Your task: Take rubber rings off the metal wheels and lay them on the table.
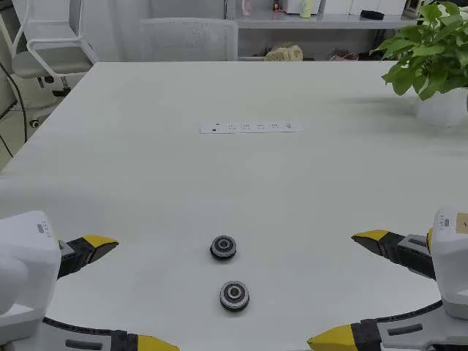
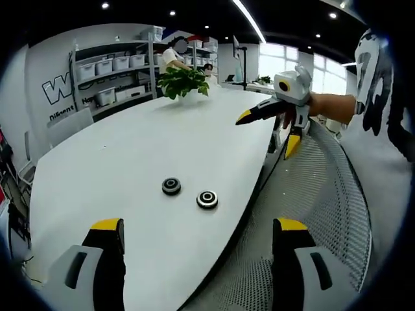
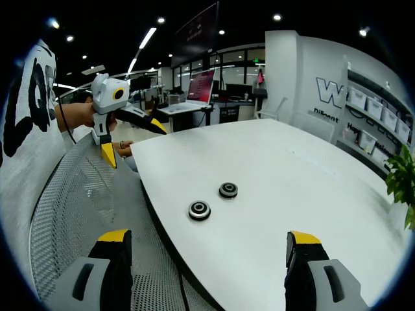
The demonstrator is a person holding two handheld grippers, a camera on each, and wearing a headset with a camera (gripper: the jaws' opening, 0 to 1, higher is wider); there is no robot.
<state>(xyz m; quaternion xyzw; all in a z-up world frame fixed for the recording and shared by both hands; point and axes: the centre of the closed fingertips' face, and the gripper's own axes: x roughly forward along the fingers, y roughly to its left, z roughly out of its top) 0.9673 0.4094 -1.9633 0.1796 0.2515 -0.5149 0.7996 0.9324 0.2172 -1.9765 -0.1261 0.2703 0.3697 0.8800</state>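
Low in the centre of the head view, the far wheel (image 1: 223, 247) and near wheel (image 1: 234, 295) are lying on the table (image 1: 219, 183), rings (image 1: 213, 248) on. We are holding the left gripper (image 1: 128, 292) and right gripper (image 1: 344, 287) spread wide and empty at the bottom corners, probably readying an approach.

A black-ringed metal wheel (image 1: 223, 247) lies flat near a second wheel (image 1: 234, 295), not touching.

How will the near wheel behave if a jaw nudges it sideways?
The near wheel lies flat on the table, so it would probably slide, not roll. Its dark outer ring looks rubbery, so it may drag on the smooth top. The shiny centre suggests metal: likely stiff, heavy for its size.
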